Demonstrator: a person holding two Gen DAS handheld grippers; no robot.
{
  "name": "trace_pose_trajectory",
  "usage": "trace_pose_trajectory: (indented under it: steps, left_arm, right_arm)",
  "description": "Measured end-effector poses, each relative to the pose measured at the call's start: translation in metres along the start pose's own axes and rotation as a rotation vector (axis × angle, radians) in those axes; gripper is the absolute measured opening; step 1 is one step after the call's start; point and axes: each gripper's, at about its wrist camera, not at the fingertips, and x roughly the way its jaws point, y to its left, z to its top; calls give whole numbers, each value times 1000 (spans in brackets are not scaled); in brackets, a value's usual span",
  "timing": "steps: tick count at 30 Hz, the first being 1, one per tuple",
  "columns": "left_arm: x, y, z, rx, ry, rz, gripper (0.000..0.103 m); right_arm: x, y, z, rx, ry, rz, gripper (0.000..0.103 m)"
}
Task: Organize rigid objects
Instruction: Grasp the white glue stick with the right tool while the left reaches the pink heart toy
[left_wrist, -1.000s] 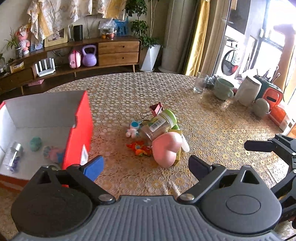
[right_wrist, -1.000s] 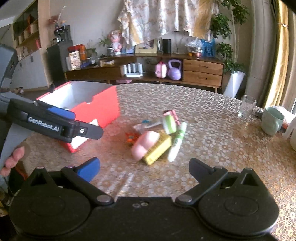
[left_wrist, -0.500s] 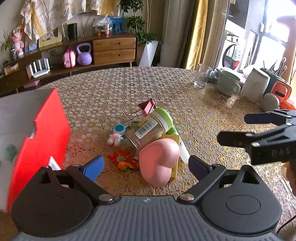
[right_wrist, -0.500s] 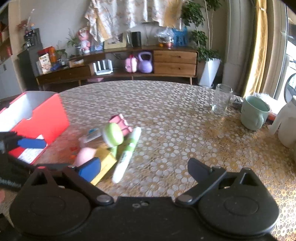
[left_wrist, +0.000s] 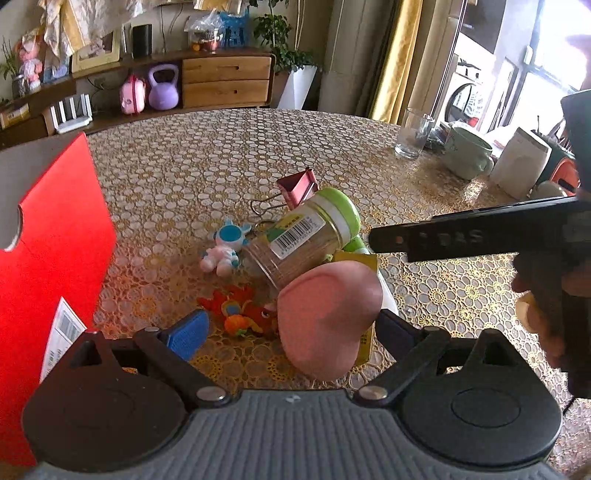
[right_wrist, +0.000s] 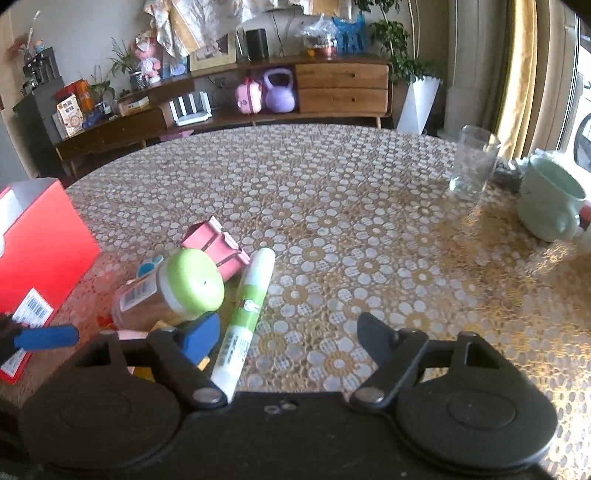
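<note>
Right now the jar is my landmark: it lies on its side in the middle of the bench, green lid pointing away from the red box. Touching the jar on its near side is a pink rounded toy, which sits between the spread fingers of my left gripper; the pads do not press on it, so that gripper stands wide with nothing gripped. Under the pink toy lies a yellow packet. Beside the jar toward the box are a small blue-and-white figure and, nearer me, an orange-red toy. Behind the jar's lid rests a pink binder clip. Just past the lid lies a green-and-white tube, its near end between the fingers of my right gripper, whose jaws have just been closing but do not yet touch it. Well beyond the jar, at the bench's far edge, stand a glass and a green mug.
</note>
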Motion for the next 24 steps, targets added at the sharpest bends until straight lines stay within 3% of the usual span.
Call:
trace_pose_trajectory:
  steps: [6,11,16,19,24]
  left_arm:
    - [2,2,2,2,-7,-50,82]
    - [5,2,3,-8,0,-107,69]
    - [9,14,3,-91,20,-164,68]
    - [9,18,4,-118,15,-186,62]
    - [9,20,4,-147,15,-184,61]
  right_arm:
    - [18,4,3,4,33,0,63]
    - [24,11,6,-7,42,-3,59]
    - [31,14,8,-11,54,-4,56]
    - [32,17,7,-17,46,-17,53]
    - [30,18,4,-23,33,-7,20]
